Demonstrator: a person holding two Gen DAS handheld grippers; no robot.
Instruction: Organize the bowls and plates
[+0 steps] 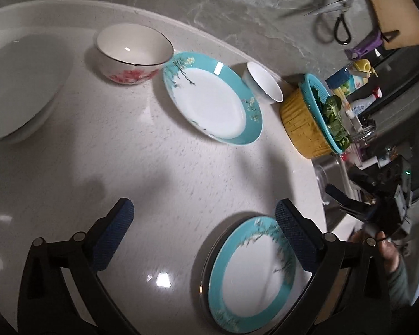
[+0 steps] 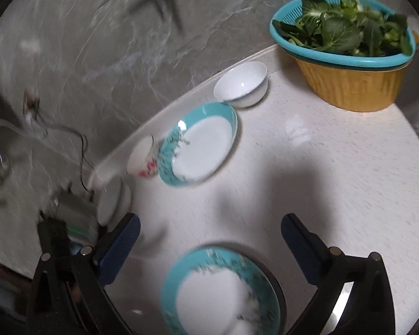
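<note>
A teal-rimmed plate (image 1: 251, 276) lies near the counter's front, on top of another plate. A second teal-rimmed plate (image 1: 213, 97) lies farther back. Behind it stand a red-flowered bowl (image 1: 132, 54) and a small white bowl (image 1: 265, 82). A large white bowl (image 1: 19, 83) stands at the left. My left gripper (image 1: 204, 220) is open and empty above the counter, its right finger over the near plate's rim. My right gripper (image 2: 211, 231) is open and empty above the near plate (image 2: 220, 290); the far plate (image 2: 199, 148), small white bowl (image 2: 241, 83) and flowered bowl (image 2: 142, 156) lie beyond.
A yellow basin with a teal colander of greens (image 1: 312, 120) (image 2: 346, 55) stands at the counter's right end beside the sink. Scissors (image 1: 346, 5) hang on the marble wall. Bottles (image 1: 354, 83) stand behind the basin. The other gripper and hand (image 1: 377, 215) show at the right.
</note>
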